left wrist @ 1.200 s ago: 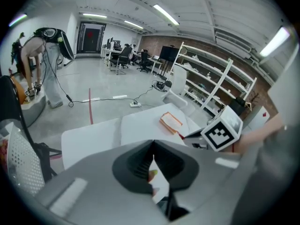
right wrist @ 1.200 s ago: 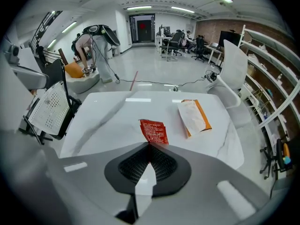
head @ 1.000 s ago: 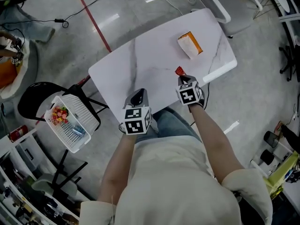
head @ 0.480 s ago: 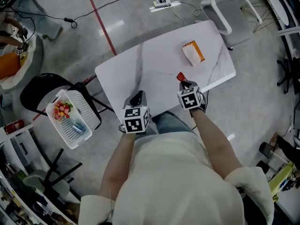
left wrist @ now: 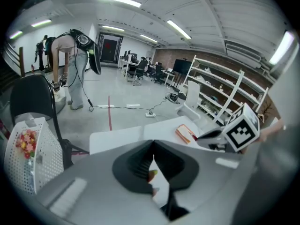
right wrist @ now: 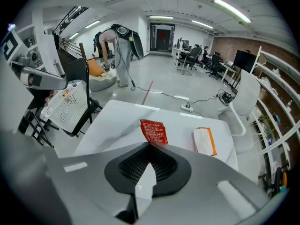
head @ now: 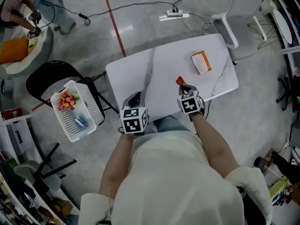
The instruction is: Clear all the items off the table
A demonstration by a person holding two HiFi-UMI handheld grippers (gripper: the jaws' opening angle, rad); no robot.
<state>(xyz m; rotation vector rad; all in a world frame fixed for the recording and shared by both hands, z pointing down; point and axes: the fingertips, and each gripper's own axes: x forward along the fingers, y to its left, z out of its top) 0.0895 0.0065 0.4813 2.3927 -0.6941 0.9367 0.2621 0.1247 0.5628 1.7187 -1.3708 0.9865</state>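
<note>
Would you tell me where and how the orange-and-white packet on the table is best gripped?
Probably from above, with the jaws across the narrow width of the packet, near its middle: it lies flat on the table, alone, with both long edges free.

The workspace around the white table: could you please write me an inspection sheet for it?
Surface: white table, bare apart from one packet.
Job's things: orange packet lying on table; red packet held in right claw.
Clutter: nothing seen.
Grippers: right claw shut on red packet; left claw shut on small coloured item, unidentified.
Cables: power strip and leads on floor beyond table.
Surroundings: white basket on black chair, sweets inside; white chair.
</note>
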